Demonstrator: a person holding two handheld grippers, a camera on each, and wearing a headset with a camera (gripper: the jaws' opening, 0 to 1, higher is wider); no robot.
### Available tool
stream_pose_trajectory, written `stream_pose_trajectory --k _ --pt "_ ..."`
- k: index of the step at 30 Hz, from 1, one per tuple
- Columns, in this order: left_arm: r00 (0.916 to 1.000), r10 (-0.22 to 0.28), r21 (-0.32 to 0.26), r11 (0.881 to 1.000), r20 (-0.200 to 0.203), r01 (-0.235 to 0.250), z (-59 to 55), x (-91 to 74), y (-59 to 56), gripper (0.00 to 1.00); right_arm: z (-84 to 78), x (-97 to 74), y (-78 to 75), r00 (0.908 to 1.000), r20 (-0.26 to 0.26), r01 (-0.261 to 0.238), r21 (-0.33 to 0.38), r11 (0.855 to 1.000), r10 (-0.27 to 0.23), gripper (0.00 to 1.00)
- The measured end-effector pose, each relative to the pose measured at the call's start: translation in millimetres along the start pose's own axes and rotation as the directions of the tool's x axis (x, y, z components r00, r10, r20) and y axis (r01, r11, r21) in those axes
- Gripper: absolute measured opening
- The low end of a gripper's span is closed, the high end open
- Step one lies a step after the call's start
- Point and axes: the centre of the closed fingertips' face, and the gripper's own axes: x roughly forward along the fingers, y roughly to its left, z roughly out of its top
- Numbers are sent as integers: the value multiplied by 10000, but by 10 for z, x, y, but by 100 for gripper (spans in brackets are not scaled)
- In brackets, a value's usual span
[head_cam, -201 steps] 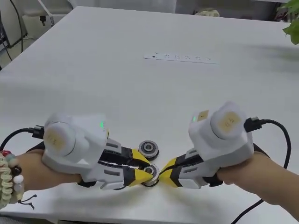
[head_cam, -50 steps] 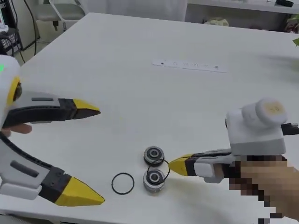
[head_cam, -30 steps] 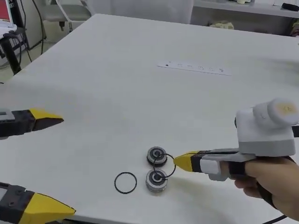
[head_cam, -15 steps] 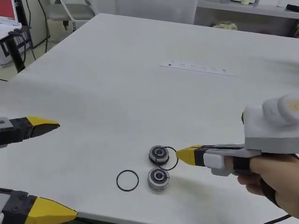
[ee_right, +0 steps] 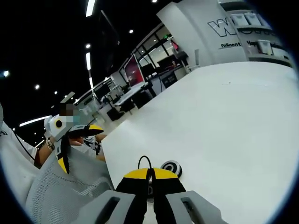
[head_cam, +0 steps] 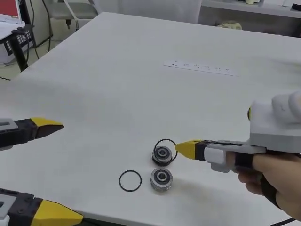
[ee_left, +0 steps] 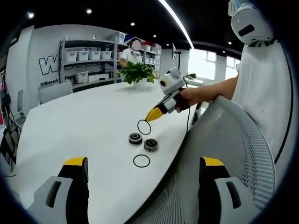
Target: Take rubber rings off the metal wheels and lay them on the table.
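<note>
right gripper (head_cam: 181, 149) held level in a hand (head_cam: 272, 178), jaws clamped on rubber ring (head_cam: 163, 140) at their tips, just above metal wheel (head_cam: 162, 154), left gripper (head_cam: 62, 170) jaws wide apart

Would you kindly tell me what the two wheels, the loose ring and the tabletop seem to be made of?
The two wheels: silvery rims with a dull shine and dark centres, likely metal. The loose ring: thin, matte black, probably rubber. The tabletop: smooth, matte white, perhaps laminate; the look leaves that open.
</note>
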Motion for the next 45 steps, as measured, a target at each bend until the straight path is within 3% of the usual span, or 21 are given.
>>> stream_pose_trajectory --k 13,35,45 --pt "9991 309 -307 9991 292 -300 28 -7 48 97 -42 188 214 9991 -299 -319 -868 9957 294 0" --pt "9999 135 -263 9996 100 -132 2 10 13 92 -321 434 244 9910 -1286 -569 -1497 9871 376 0" --pt "9998 173 -305 9994 103 -170 4 7 21 92 -403 507 317 9859 -1645 -716 -2429 9674 317 0"
